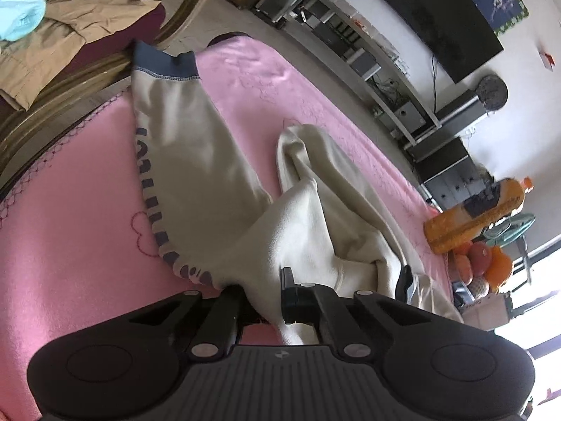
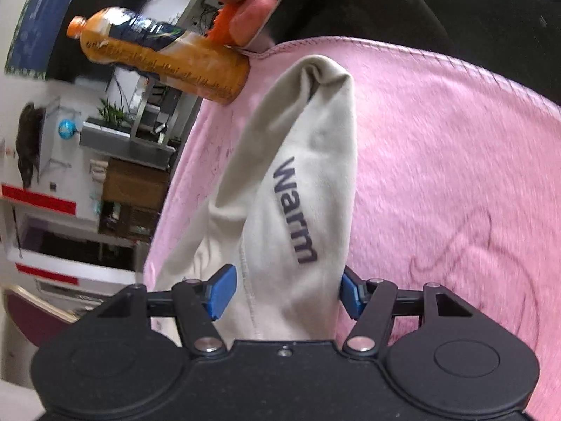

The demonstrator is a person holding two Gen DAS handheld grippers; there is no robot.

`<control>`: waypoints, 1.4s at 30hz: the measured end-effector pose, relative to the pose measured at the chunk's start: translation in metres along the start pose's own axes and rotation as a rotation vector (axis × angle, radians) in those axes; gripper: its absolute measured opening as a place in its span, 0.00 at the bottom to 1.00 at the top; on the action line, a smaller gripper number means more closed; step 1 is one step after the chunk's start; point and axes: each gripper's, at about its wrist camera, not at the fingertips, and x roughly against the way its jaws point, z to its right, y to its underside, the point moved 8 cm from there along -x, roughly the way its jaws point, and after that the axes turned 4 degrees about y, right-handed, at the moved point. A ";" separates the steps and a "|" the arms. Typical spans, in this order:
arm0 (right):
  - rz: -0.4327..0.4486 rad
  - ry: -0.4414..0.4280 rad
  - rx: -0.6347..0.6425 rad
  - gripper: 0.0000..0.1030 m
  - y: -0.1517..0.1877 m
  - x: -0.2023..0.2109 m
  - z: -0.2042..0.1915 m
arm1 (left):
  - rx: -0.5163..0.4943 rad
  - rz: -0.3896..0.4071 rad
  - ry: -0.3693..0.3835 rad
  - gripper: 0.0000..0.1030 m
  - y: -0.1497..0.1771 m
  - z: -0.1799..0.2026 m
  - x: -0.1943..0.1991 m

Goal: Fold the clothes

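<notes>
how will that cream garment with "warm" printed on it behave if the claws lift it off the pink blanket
The cream garment will likely go floppy: it already lies in soft folds and bunches on the pink blanket. It looks light for its size, a thin fleecy knit, so the free parts should sag and drag. The matte nap probably grips the pads rather than slipping.

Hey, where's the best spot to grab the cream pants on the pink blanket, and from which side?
Probably the blue waistband of the cream pants: it lies flat at the far end on the pink blanket, a firm straight edge. Come in from beyond that end, low along the blanket, pinching a corner.
</notes>
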 end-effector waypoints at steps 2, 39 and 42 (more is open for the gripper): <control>0.000 -0.013 -0.014 0.59 0.004 -0.001 0.001 | 0.009 -0.005 0.001 0.00 0.000 -0.001 -0.001; 0.140 0.256 0.250 0.35 0.037 0.111 -0.019 | -0.340 -0.161 -0.352 0.41 0.039 0.013 0.028; 0.153 0.188 0.330 0.36 0.042 0.122 -0.055 | -0.453 -0.105 -0.463 0.41 0.041 0.022 0.047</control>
